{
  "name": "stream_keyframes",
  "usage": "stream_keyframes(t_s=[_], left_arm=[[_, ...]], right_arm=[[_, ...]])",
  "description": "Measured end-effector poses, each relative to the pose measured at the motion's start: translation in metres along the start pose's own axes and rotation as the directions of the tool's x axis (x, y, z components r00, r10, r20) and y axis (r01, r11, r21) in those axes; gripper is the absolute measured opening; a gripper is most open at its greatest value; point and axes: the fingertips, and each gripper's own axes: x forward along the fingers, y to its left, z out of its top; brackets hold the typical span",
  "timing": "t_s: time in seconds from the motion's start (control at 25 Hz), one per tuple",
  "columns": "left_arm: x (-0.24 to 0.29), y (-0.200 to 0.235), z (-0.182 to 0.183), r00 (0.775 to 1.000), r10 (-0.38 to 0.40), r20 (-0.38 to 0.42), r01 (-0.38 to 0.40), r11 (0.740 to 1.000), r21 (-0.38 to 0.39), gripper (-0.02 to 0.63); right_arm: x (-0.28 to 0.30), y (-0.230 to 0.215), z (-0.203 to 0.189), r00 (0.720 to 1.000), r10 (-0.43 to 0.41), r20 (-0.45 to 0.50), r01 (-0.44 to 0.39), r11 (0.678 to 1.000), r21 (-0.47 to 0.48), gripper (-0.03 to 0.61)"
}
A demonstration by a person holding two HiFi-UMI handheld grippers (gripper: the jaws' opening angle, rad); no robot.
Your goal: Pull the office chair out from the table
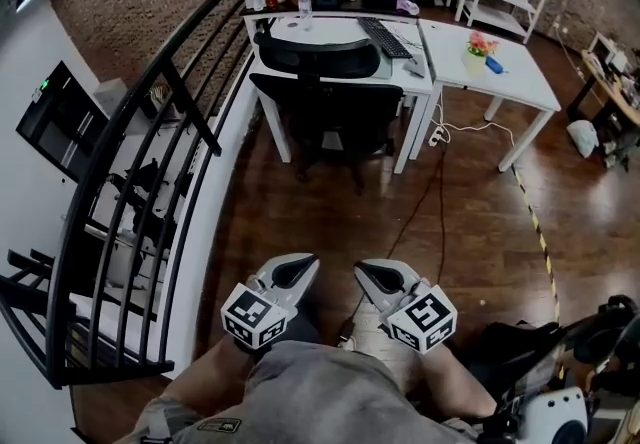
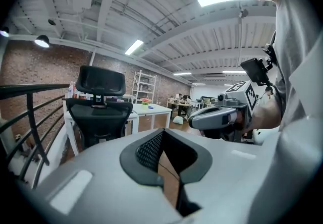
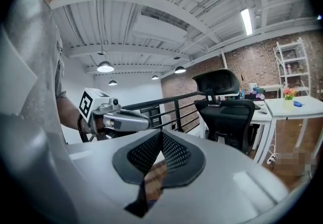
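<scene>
A black office chair (image 1: 325,97) with a headrest stands pushed in at a white table (image 1: 425,82) far ahead of me. The chair (image 2: 98,112) also shows at the left of the left gripper view, and the same chair (image 3: 227,112) at the right of the right gripper view. My left gripper (image 1: 305,265) and right gripper (image 1: 368,272) are held side by side close to my body, well short of the chair. Both are shut with nothing between the jaws. Each gripper appears in the other's view: the right gripper (image 2: 194,122) and the left gripper (image 3: 149,124).
A black metal railing (image 1: 170,152) runs along the left with a drop beyond it. A second white table (image 1: 520,82) adjoins on the right. A black cable (image 1: 430,192) crosses the wooden floor, and yellow-black tape (image 1: 535,222) marks it. Black gear (image 1: 540,352) lies at my lower right.
</scene>
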Motion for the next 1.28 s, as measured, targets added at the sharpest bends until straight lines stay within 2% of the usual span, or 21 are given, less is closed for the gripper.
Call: stream_keyframes(t_s=[0.36, 0.68, 0.96, 1.16, 1.28], left_arm=[[0.045, 0.115, 0.031, 0.997, 0.032, 0.068, -0.034, 0.999, 0.041, 0.006], [0.088, 0.249, 0.091, 0.995, 0.04, 0.091, -0.049, 0.994, 0.098, 0.006], [0.112, 0.358, 0.123, 0.993, 0.074, 0.089, -0.086, 0.987, 0.133, 0.006], [0.126, 0.421, 0.142, 0.983, 0.144, 0.111, -0.158, 0.979, 0.126, 0.006], [0.135, 0.45, 0.153, 0.974, 0.192, 0.123, -0.207, 0.97, 0.125, 0.062]], right_arm=[[0.066, -0.074, 0.026, 0.996, -0.089, 0.007, 0.089, 0.996, -0.009, 0.006], [0.135, -0.173, 0.087, 0.978, -0.205, 0.03, 0.206, 0.978, -0.017, 0.006], [0.179, -0.252, 0.131, 0.938, -0.343, 0.055, 0.344, 0.939, -0.011, 0.006], [0.192, -0.295, 0.143, 0.904, -0.422, 0.065, 0.422, 0.906, 0.005, 0.009], [0.189, -0.32, 0.148, 0.881, -0.467, 0.078, 0.467, 0.884, 0.012, 0.029]])
